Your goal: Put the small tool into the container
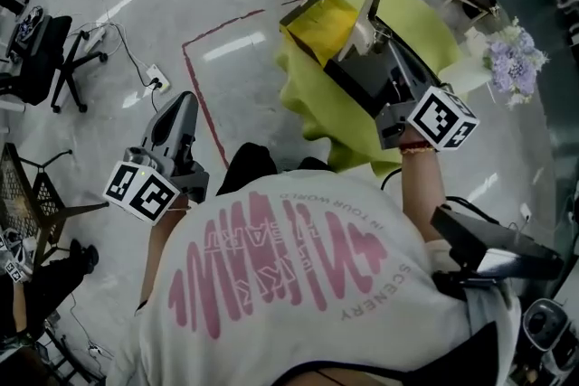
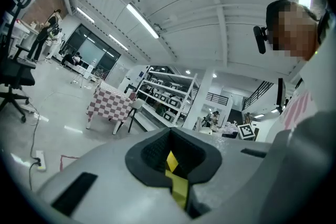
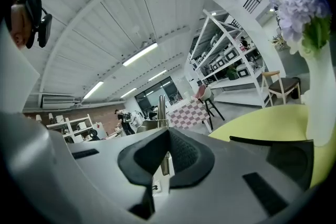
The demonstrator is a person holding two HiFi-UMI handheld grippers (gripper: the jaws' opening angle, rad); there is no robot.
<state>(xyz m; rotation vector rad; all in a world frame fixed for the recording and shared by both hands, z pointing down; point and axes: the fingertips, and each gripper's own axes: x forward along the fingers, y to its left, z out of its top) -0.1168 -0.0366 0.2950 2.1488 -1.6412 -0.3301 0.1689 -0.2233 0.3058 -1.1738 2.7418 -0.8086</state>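
My right gripper [image 1: 369, 9] reaches out over a round yellow-green table [image 1: 425, 23]; its jaws are shut on a slim metal tool [image 3: 161, 107] that sticks up between the pads in the right gripper view [image 3: 165, 136]. A yellow, dark-rimmed container [image 1: 321, 23] lies on the table just left of that gripper's tip. My left gripper [image 1: 181, 108] hangs off to the left over the bare floor, well away from the table. Its jaws [image 2: 170, 139] are shut with only a yellow strip showing at their seam.
A white vase [image 3: 321, 107] of purple flowers [image 1: 514, 59] stands at the table's right side. On the floor are a red tape line [image 1: 194, 77], a power strip [image 1: 156, 79] and a black office chair [image 1: 45, 59]. A wire rack [image 1: 27, 194] sits at left.
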